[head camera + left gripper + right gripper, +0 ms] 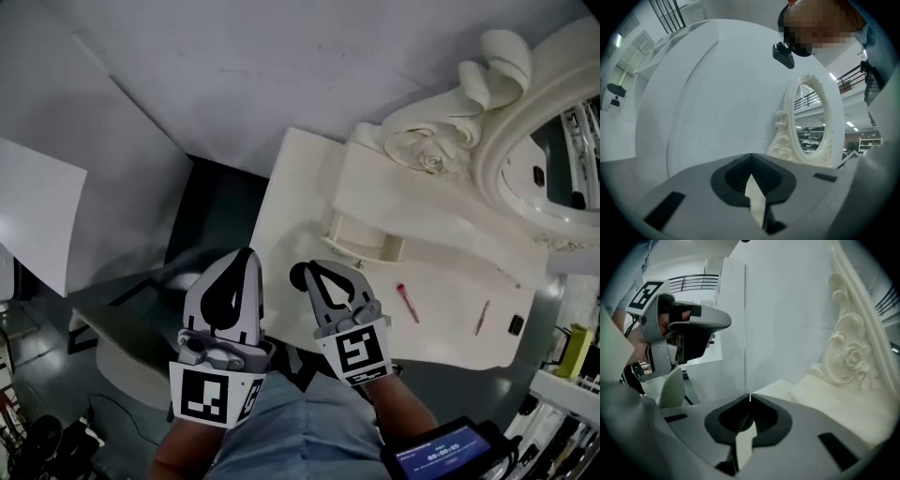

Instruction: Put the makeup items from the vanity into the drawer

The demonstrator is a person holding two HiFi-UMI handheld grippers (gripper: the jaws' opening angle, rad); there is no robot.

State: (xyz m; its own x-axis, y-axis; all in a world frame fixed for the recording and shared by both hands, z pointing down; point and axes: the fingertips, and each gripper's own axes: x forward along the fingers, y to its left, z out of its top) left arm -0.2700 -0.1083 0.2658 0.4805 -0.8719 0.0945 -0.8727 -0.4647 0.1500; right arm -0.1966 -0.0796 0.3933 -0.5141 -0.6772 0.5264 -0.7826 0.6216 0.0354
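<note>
On the cream vanity top [291, 202] lie a short red makeup stick [407, 304], a thin red pencil [482, 317] and a small black item [516, 325], all to the right of my grippers. A small drawer [364, 242] with a knob sits under the carved mirror frame [487, 112]. My left gripper [246, 253] [751, 155] hangs beyond the vanity's left edge, its jaws together and empty. My right gripper [302, 273] [750, 396] hovers over the vanity's near left part, jaws shut with nothing between them. It is well short of the makeup items.
An oval mirror [811, 123] in an ornate frame stands at the vanity's back right. A white wall panel [234, 66] runs behind the vanity. Dark floor [211, 211] and a stool [122, 347] lie to the left. Shelving [567, 375] stands at the right edge.
</note>
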